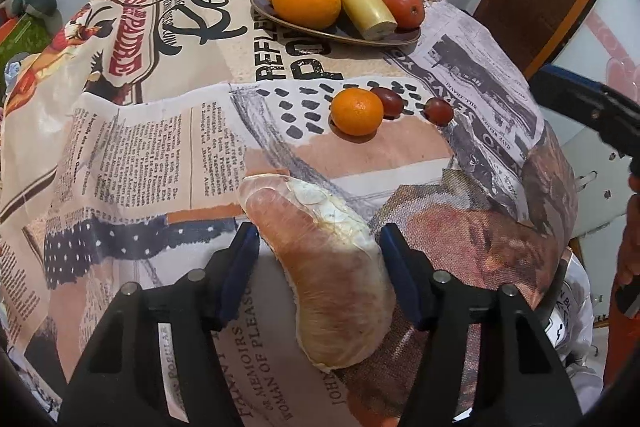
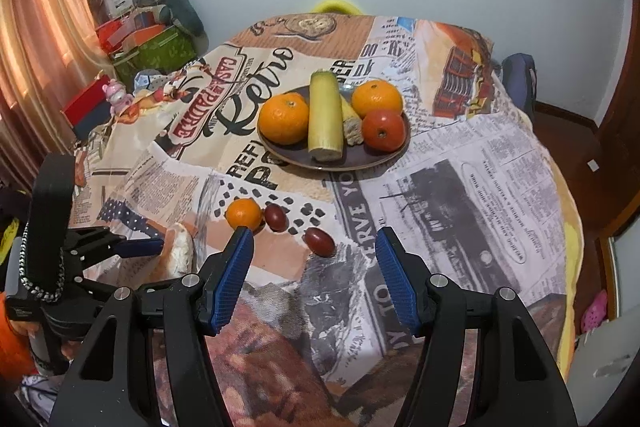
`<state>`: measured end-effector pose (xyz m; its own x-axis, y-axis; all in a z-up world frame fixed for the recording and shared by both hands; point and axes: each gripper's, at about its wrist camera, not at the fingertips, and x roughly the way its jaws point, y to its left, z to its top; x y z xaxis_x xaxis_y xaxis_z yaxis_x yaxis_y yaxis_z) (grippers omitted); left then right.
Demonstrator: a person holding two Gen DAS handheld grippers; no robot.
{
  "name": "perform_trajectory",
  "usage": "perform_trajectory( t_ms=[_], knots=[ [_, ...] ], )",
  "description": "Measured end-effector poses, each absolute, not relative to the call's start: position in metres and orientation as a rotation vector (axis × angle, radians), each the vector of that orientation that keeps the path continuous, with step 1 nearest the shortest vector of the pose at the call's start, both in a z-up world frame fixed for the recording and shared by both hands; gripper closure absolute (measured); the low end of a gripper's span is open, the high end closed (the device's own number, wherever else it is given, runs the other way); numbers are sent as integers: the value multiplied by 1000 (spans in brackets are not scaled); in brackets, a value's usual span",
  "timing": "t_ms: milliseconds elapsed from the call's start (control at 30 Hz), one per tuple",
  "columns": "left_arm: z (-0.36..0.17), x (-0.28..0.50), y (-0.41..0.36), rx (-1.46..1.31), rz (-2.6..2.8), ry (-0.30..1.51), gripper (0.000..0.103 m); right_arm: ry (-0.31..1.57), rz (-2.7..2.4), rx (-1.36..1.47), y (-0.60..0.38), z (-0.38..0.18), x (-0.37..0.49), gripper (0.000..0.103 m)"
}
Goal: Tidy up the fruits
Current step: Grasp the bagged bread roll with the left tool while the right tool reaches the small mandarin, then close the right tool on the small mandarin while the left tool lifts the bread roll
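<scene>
Newsprint-patterned tablecloth (image 2: 460,187) under a dark plate (image 2: 280,153) of fruit
Left gripper (image 1: 318,239) pinches a wrapped reddish fruit (image 1: 332,267) at the near edge; right gripper (image 2: 314,245) is spread above the loose mandarin (image 2: 243,214)

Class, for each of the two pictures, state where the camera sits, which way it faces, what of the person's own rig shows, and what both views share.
Left wrist: sits on the left gripper, facing forward over the newspaper-print tablecloth; its blue-padded fingers hold a plastic-wrapped brownish root.
Right wrist: sits on the right gripper, facing the same table and the wall; its fingers are open and empty, and the left gripper shows at left.
Shared: the dark oval plate of fruit, the small loose orange and two dark red fruits.
</scene>
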<state>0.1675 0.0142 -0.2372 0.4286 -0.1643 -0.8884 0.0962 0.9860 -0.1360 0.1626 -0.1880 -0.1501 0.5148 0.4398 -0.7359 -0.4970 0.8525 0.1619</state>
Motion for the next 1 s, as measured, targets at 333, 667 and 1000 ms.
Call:
perform_trajectory(
  t_ms=[333,667,1000],
  knots=[
    [-227,177,38,-102,-149,1064,65,926,648,-102,-155,-171,167,43],
    [-218,176,44,-83,-181,1046,75,1021,704,-120,-120,-201,177,58],
    [-238,179,56,-165,-182,1088,52,1031,720,-94,-106,-207,195,62]
  ],
)
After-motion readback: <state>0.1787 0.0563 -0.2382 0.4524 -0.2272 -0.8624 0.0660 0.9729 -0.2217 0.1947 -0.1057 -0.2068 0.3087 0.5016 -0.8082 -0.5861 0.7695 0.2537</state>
